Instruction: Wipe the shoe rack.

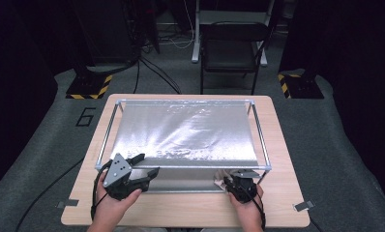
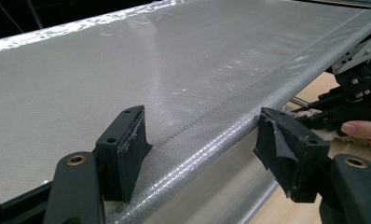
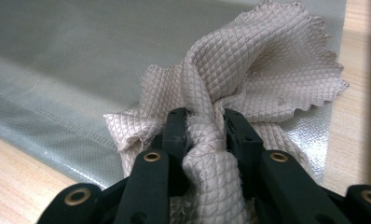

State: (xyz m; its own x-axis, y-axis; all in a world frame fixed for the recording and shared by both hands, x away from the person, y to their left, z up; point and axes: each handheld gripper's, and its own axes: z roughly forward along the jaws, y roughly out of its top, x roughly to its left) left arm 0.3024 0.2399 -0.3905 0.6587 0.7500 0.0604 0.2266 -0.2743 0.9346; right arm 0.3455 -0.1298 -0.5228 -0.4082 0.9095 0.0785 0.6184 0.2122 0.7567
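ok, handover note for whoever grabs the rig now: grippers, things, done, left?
Left gripper: open, jaws astride the near edge of the silvery mesh sheet stretched on the metal rod frame, not clamped.
Right gripper: shut on the bunched cream quilted cloth, at the frame's near right corner over the wooden table.
Done: cloth picked up.
Left: likely wiping the sheet; none visible yet.

A wooden table (image 1: 190, 212) carries a metal frame (image 1: 263, 140) with a silver sheet (image 1: 185, 133) stretched over its top. The left gripper (image 1: 144, 166) is at the sheet's near left corner with its jaws apart — the right gripper (image 1: 231, 181) is low at the near right corner, touching a pale cloth (image 1: 220, 182)
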